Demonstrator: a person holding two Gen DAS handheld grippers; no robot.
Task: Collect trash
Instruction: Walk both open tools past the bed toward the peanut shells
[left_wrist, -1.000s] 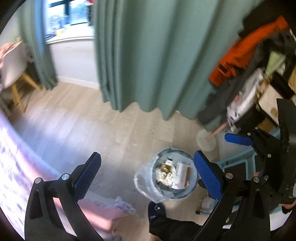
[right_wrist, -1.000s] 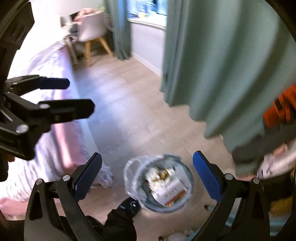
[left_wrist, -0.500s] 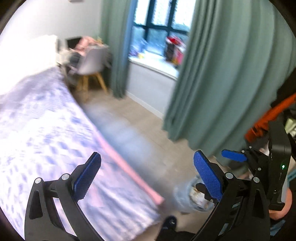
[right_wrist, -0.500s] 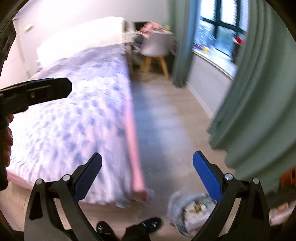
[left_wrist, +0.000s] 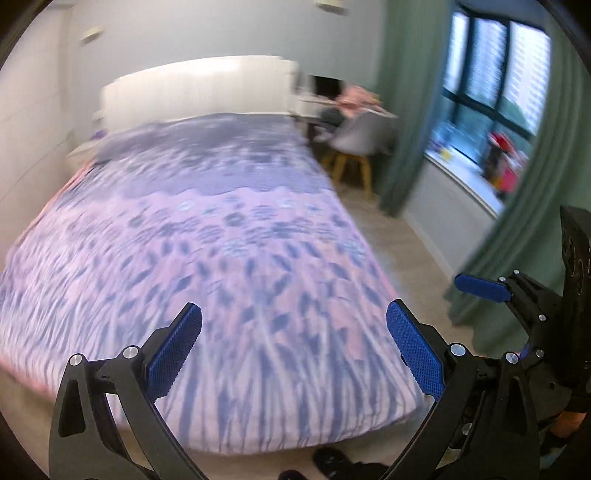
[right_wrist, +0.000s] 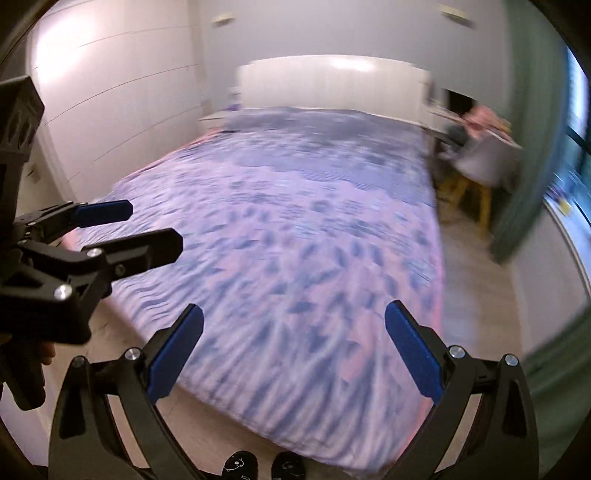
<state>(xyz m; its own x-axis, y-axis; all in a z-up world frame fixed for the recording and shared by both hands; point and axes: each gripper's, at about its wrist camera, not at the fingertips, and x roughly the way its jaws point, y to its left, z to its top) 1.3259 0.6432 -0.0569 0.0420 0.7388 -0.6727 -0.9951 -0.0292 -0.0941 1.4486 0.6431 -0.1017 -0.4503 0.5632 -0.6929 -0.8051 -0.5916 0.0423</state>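
Two empty grippers face a bed with no trash in sight

Bed (left_wrist: 229, 236) fills both views, its long axis running away from the grippers toward the headboard (right_wrist: 332, 85); curtain (left_wrist: 402, 110) and window (left_wrist: 495, 74) lie to the right, a chair (left_wrist: 358, 136) beyond the bed's far corner. Left gripper (left_wrist: 293, 350) and right gripper (right_wrist: 293, 349) both stand wide apart, holding nothing, side by side at the bed's foot. Trash shows in neither view, blurred as both are, so which gripper is nearer cannot be judged; finding it likely comes first
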